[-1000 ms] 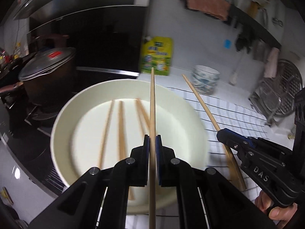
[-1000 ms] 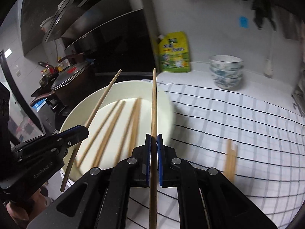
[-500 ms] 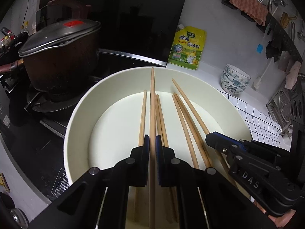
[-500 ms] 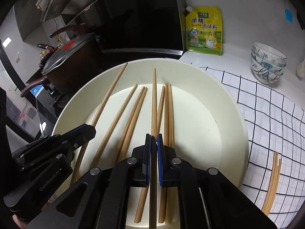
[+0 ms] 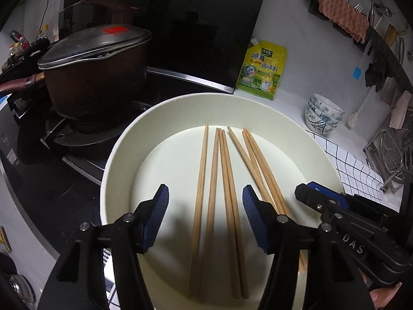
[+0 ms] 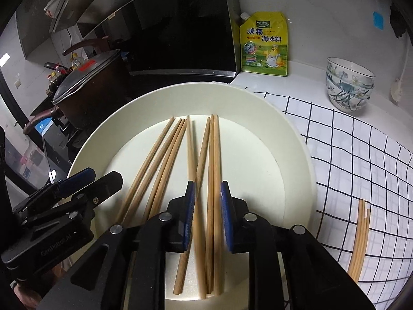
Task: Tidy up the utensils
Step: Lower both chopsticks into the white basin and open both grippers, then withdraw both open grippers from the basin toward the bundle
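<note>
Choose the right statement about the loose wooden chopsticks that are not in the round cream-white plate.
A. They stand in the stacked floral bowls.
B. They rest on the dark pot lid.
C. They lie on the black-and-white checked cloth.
C: the right wrist view shows the loose wooden chopsticks lying on the black-and-white checked cloth, beside the round cream-white plate.

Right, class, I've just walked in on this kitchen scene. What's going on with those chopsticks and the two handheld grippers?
A person holds a gripper in each hand over a large white plate beside the stove. Both the left gripper and the right gripper are open and hold nothing. Eight wooden chopsticks lie loose on the plate. A few more chopsticks wait on the checked cloth to the right.
</note>
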### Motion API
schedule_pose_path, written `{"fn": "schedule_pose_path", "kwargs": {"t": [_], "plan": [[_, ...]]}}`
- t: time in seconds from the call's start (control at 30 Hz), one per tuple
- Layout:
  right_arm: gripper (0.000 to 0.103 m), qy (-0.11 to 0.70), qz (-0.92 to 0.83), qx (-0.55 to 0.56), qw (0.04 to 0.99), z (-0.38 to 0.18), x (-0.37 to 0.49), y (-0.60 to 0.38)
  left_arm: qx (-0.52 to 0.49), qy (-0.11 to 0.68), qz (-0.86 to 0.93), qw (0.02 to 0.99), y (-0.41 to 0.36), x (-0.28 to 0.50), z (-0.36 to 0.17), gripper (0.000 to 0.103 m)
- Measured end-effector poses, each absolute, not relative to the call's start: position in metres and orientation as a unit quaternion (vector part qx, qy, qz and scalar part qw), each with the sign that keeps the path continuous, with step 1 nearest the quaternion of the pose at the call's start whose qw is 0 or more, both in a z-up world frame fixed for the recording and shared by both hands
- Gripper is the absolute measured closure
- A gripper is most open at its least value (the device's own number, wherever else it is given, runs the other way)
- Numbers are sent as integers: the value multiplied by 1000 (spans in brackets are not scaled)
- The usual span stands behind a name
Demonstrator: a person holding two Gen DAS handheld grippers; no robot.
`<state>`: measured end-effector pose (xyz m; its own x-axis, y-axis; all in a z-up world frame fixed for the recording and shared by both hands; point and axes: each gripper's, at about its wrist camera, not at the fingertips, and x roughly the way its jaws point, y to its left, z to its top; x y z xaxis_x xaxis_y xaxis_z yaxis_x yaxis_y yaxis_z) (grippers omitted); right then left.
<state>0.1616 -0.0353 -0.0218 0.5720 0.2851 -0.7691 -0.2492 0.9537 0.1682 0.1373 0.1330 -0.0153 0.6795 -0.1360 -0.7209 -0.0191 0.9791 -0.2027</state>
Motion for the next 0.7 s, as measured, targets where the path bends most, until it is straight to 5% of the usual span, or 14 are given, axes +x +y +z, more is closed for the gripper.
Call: {"fn": "schedule_pose_path", "kwargs": {"t": [0.7], "plan": [[81, 405, 148, 38, 902, 2, 105, -70, -87, 397, -31, 913, 113, 92, -5, 44]]}}
